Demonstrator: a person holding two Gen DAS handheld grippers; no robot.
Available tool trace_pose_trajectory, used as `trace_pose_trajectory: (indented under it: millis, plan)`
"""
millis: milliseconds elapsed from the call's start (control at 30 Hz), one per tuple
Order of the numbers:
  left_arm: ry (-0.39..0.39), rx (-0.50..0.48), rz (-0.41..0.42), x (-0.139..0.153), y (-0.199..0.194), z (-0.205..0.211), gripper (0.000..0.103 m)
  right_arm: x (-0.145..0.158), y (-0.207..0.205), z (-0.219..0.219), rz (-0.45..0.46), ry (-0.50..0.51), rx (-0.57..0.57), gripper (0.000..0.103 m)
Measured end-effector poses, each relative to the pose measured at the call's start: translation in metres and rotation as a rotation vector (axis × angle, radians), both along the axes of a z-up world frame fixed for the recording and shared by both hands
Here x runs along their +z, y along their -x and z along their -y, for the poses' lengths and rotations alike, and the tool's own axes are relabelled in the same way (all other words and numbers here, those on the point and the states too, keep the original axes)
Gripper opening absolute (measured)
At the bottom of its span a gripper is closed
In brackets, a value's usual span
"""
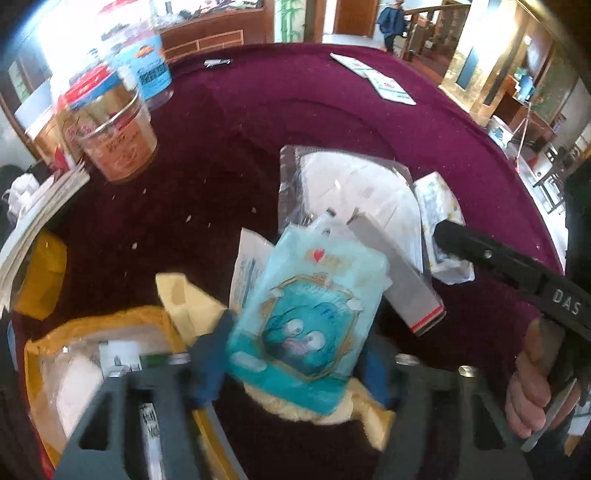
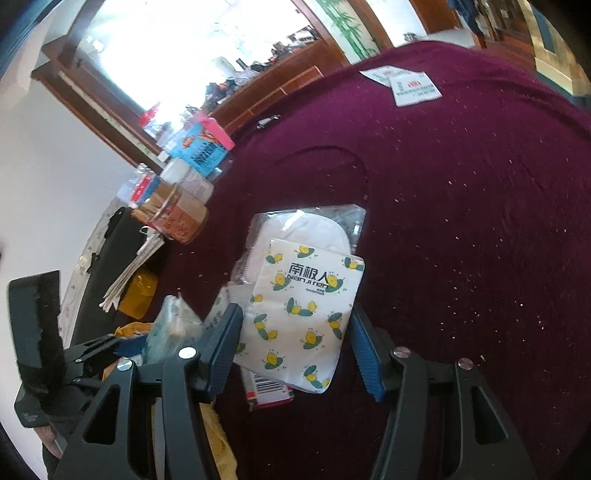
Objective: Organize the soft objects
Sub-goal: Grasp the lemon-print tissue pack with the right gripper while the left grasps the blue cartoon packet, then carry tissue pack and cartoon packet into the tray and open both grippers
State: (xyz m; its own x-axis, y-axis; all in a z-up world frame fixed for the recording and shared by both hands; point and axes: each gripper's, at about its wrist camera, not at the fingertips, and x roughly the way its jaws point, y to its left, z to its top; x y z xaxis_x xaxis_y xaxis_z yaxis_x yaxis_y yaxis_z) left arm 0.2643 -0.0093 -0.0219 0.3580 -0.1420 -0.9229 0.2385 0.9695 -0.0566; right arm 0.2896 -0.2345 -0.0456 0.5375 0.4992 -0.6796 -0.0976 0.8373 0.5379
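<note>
A round table covered in deep maroon velvety cloth (image 2: 461, 184), speckled with pale crumbs, is filling both views, and behind it a wood-panelled room is showing: a long wooden counter (image 1: 210, 35) cluttered with small items under a bright window, and a person in a blue jacket (image 1: 391, 22) standing far off near a doorway. The left gripper (image 1: 295, 354) is pointing steeply down with its blue-padded jaws about half open around a soft turquoise cartoon-printed tissue pack (image 1: 306, 321); the left pad is lying against the pack's edge, but the blur is hiding whether both pads are pressing. That pack is sitting over a fluffy yellow cloth (image 1: 354, 413), beside an open yellow padded bag (image 1: 92, 339). The right gripper (image 2: 295, 350) is standing half open astride a white lemon-printed tissue pack (image 2: 299, 314), its left pad touching the pack's edge while the right pad is standing just clear. That pack is lying atop a clear plastic packet of white pads (image 2: 306, 225) and a white red-striped box (image 2: 266, 391). Clear plastic jars of snacks (image 1: 114, 136) are crowding the table's left edge, near a stack of papers (image 1: 40, 214), and two white sachets (image 2: 406, 85) are lying well apart on the far side.
</note>
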Motion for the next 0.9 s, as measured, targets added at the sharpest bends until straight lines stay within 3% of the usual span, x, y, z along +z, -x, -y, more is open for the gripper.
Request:
trace_pose_trajectory:
  millis: [267, 467, 600, 733, 900]
  plan:
    - [-0.056, 0.113, 0.13, 0.027, 0.056, 0.002, 0.054, 0.014, 0.016, -0.004, 0.086, 0.015, 0.028, 0.057]
    - [-0.041, 0.185, 0.214, 0.042, 0.116, 0.006, 0.05, 0.027, 0.044, -0.004, 0.149, -0.032, 0.077, 0.057]
    - [-0.01, 0.233, 0.268, 0.051, 0.146, 0.005, 0.05, 0.032, 0.086, -0.007, 0.184, -0.066, 0.107, 0.057]
    - [0.007, 0.263, 0.31, 0.057, 0.164, 0.005, 0.05, 0.031, 0.119, -0.015, 0.219, -0.017, 0.119, 0.057]
    - [0.037, 0.303, 0.33, 0.06, 0.179, -0.003, 0.05, 0.032, 0.137, -0.027, 0.222, -0.037, 0.155, 0.057]
